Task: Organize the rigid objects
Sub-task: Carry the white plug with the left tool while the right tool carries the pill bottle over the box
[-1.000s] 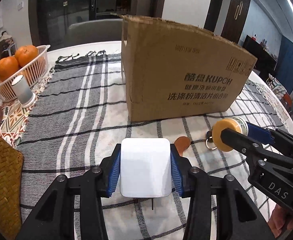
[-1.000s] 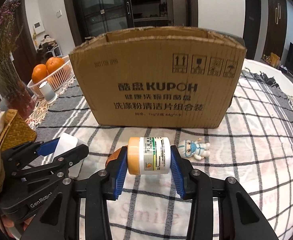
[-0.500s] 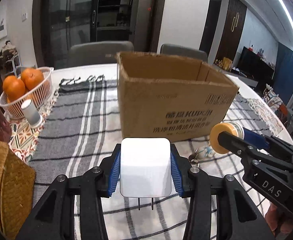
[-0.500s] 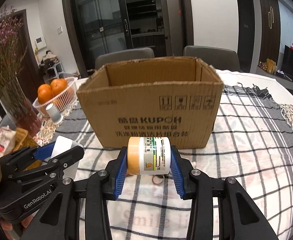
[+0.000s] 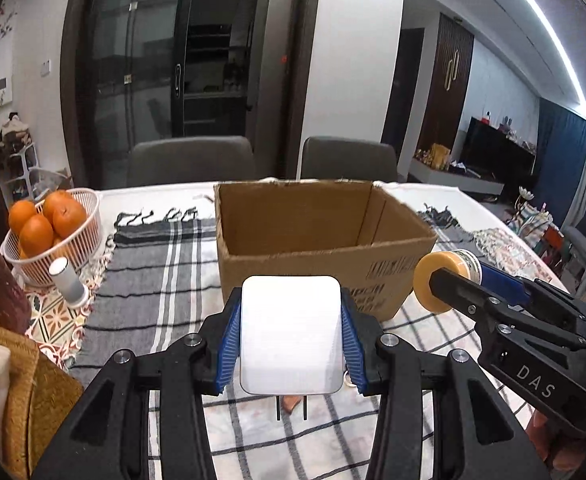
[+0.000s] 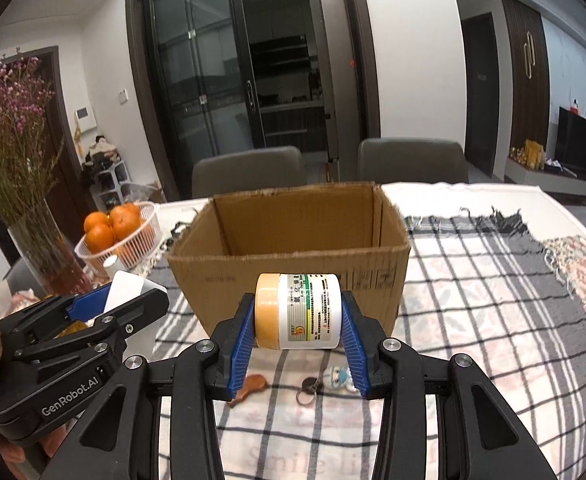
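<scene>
Nearest, the left gripper (image 5: 291, 340) pinches a white, rounded-corner plastic plug adapter (image 5: 291, 334) by its two flat sides, its two metal prongs pointing down, held clear above the checked grey-and-white cloth on the worktop (image 5: 425, 332). Beside it to the right, the right gripper (image 6: 298, 312) is clamped on a small white plastic jar with an orange lid (image 6: 297, 311), lying sideways with one blue pad on the lid end and the other on the base. Both look light and stiff; the adapter's smooth shell seems likely to slip if the squeeze loosens, so the broad flat sides are the sensible hold, while the jar could roll out of an end-to-end grip if tilted. On the cloth just under the grippers lie a small brown leaf-shaped piece (image 6: 249, 387), a dark metal key ring (image 6: 308, 388) and a little white-and-blue figurine (image 6: 339, 376) attached to it, not yet picked up. Farther off stands the open brown cardboard box (image 6: 293, 276), its inside showing nothing so far as the views reach; it seems the intended destination. At the far left sit a white wire basket of oranges (image 5: 89, 220) and a small white cylinder (image 5: 67, 282).
</scene>
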### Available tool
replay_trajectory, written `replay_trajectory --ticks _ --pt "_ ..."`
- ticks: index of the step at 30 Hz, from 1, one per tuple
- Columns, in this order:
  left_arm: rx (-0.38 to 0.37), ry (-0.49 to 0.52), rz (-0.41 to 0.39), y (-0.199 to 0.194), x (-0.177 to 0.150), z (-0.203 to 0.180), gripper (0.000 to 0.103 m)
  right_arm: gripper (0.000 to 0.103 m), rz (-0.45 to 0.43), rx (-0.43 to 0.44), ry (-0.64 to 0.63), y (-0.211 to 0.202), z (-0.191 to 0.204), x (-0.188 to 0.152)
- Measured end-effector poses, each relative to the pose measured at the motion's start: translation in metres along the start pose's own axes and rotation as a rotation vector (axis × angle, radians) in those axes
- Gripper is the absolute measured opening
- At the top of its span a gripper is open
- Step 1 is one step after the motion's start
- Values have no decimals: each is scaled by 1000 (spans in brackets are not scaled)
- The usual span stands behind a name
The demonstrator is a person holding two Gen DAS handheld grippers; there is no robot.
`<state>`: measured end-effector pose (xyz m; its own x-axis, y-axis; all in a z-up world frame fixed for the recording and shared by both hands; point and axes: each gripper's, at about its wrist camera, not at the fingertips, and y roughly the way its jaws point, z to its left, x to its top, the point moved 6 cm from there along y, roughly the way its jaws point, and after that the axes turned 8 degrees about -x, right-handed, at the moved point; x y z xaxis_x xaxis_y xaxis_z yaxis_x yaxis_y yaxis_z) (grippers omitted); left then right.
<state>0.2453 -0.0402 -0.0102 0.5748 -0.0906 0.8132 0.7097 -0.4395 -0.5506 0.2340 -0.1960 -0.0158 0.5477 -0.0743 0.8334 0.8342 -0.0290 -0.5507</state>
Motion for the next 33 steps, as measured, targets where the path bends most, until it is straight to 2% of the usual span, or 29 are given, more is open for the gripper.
replay_trajectory --ticks 8,19,33 --pt "-13 19 -50 -11 20 -9 44 42 -59 -1 9 -15 -2 20" --pt "-10 34 -93 -9 49 -14 44 42 -93 1 21 -15 -7 41" --pt "-4 32 -85 14 83 -10 44 42 -98 -2 -3 8 -6 75"
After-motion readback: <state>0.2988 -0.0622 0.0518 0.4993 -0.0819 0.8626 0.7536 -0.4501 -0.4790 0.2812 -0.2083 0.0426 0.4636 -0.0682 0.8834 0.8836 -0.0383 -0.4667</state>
